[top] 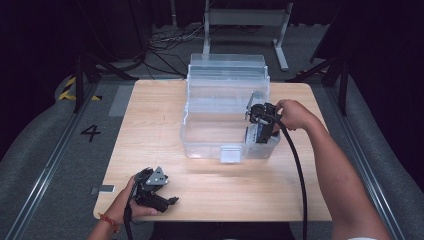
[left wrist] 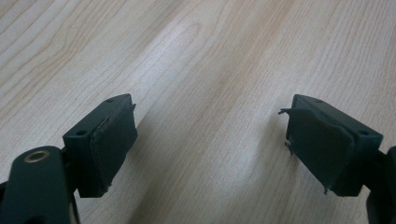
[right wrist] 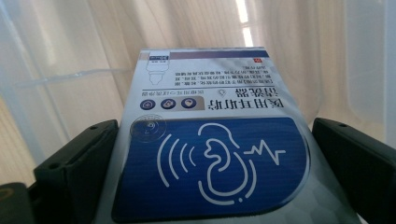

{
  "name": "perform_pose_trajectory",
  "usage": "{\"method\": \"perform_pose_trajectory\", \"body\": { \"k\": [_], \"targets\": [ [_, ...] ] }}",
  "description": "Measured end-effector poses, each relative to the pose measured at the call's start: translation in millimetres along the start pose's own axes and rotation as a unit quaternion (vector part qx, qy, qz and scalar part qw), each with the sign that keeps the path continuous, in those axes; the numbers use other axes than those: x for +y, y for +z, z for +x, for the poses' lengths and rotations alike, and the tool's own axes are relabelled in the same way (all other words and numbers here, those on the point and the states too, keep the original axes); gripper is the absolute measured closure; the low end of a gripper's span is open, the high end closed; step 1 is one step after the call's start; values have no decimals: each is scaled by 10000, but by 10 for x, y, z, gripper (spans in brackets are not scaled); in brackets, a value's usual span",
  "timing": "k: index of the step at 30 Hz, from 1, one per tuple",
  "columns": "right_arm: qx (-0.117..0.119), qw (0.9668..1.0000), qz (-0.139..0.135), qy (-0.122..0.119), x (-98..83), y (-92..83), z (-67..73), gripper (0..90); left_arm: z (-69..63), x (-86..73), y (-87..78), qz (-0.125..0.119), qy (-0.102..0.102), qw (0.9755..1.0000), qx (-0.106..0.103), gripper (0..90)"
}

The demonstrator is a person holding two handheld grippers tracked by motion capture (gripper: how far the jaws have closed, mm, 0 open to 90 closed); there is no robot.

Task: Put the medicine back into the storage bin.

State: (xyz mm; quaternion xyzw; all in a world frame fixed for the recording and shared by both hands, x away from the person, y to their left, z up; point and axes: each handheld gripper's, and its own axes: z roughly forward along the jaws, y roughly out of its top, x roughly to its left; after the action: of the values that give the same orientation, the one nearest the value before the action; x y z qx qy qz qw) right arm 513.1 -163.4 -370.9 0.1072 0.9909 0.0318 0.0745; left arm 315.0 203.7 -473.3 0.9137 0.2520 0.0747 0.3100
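The right gripper [top: 261, 125] reaches into the clear plastic bin [top: 200, 145] on the table [top: 150, 120], its jaws closed on a blue-and-white box [right wrist: 210, 154] low at the bin's right end. This looks like placing: next it likely calls for letting go and lifting clear. The left gripper [top: 167, 199] rests spread wide and empty near the table's front edge.

Left gripper [top: 171, 201] low at near left, jaws spread wide, hand [top: 131, 206] wrapped behind. Right gripper [top: 256, 136] extended far right, pointing down, jaws clamped.
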Motion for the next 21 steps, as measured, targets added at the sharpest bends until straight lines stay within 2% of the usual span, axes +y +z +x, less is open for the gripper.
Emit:
{"method": "perform_pose_trajectory", "body": {
  "k": [4, 5, 7, 9, 12, 13, 15, 16, 17, 18, 19, 20, 21],
  "targets": [
    [42, 9999, -93, -43, -12, 4, -4, 41, -2, 0, 1, -9, -22, 10000, 6, 165],
    [-6, 9999, -83, -59, -15, -2, 5, 39, -2, 1, 1, -8, -20, 10000, 8, 165],
    [-244, 9991, -242, -239, -32, -10, 43, 40, -1, 6, 0, 20, 21, 10000, -8, 166],
    [-359, 9990, -203, -164, -36, -17, 55, 41, -5, 7, 3, 7, -2, 10000, -11, 167],
    [-432, 9974, -540, -180, -49, -53, 52, 45, -8, 6, 5, 1, -8, 10000, -15, 167],
    [-401, 9966, -709, -161, -60, -69, 56, 46, -8, 6, 5, -1, -7, 10000, -13, 167],
    [-272, 9963, -806, -133, -76, -73, 57, 46, -6, 7, 4, 13, 4, 10000, -9, 167],
    [-176, 9954, -930, -115, -82, -73, 61, 47, -9, 6, 6, -5, -14, 10000, -15, 166],
    [-182, 9945, -1021, -151, -91, -79, 51, 50, -7, 6, 6, 1, 4, 10000, -11, 167],
    [-73, 9921, -1250, -55, -108, -89, 65, 52, -10, 6, 8, -18, -22, 10000, -17, 167],
    [13, 9901, -1402, -111, -120, -96, 66, 55, -8, 7, 6, -3, -10, 10000, -18, 167],
    [-10, 9868, -1616, -130, -129, -101, 64, 95, -7, 7, 7, -5, -3, 10000, -15, 167],
    [-66, 9845, -1749, -77, -136, -114, 66, 202, -6, 8, 4, 13, -1, 10000, -16, 167]
  ]
}}
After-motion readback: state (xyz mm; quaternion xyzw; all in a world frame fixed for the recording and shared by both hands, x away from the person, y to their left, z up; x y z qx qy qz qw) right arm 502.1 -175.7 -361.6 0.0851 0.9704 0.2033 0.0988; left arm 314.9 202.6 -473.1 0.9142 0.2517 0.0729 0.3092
